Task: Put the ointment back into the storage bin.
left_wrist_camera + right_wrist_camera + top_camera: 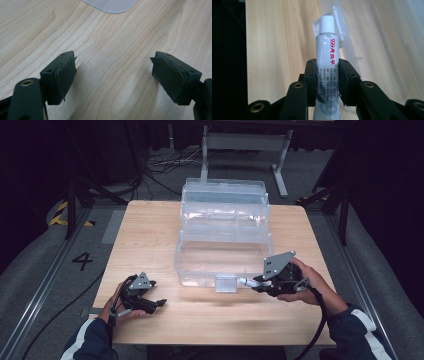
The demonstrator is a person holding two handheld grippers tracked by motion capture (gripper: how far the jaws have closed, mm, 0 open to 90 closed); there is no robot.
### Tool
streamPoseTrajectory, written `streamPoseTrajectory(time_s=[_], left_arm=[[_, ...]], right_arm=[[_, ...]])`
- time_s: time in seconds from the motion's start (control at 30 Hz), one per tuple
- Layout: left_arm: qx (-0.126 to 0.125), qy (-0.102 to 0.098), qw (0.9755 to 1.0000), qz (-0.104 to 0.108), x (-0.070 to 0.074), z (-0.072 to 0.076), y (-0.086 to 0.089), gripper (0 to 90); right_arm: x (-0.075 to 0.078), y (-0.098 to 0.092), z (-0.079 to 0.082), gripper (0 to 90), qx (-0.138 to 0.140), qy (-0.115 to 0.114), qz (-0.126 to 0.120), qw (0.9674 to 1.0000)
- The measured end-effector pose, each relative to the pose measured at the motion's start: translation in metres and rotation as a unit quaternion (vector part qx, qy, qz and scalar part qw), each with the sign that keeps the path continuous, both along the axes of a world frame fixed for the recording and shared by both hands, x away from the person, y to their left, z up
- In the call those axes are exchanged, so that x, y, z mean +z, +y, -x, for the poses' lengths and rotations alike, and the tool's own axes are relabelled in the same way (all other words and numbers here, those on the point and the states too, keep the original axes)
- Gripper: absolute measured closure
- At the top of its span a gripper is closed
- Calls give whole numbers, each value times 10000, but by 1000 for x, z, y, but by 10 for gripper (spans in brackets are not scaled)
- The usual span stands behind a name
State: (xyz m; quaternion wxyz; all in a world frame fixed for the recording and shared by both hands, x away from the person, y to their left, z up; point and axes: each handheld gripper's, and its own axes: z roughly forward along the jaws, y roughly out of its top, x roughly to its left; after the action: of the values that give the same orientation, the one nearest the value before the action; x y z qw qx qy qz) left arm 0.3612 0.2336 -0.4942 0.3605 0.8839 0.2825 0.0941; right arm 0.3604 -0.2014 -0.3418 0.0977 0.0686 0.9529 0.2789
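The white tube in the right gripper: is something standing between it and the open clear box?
Nothing visible blocks it. The right gripper holds the white tube beside the front wall of the clear box, near the latch. The box lies open.

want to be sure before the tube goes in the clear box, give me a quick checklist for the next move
1. Right tongs shut on the white tube: ok.
2. Tube cap on: ok.
3. Clear box open, trays spread: ok.
4. Bottom compartment free of other things: ok, looks bare.
5. Left tongs open, holding nothing, away from the box: ok.
6. Tube tip clear of the front latch: cannot tell, they sit close.
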Motion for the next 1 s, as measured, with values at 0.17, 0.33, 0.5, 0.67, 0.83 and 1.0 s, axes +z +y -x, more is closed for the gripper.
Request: streamPoseTrajectory(time_s=[0.17,0.33,0.5,0.67,0.83,1.0], left_arm=[[-4,-3,10000,0,0,0,0,194],[-18,-1,10000,-18,0,-1,0,190],[-18,-1,10000,-20,0,-1,0,188],[12,-6,10000,-21,0,0,-1,188],[12,-5,10000,-24,0,0,-1,188],[13,-6,10000,-23,0,0,-1,188]], right_arm=[[13,-3,-7,711,-124,-119,13,9999],[27,-2,-12,711,-170,-271,55,9995],[38,1,-21,711,-208,-348,89,9991],[43,3,-30,711,-266,-404,85,9988],[44,11,-41,711,-319,-388,197,9985],[39,21,-56,711,-310,-354,354,9983]])
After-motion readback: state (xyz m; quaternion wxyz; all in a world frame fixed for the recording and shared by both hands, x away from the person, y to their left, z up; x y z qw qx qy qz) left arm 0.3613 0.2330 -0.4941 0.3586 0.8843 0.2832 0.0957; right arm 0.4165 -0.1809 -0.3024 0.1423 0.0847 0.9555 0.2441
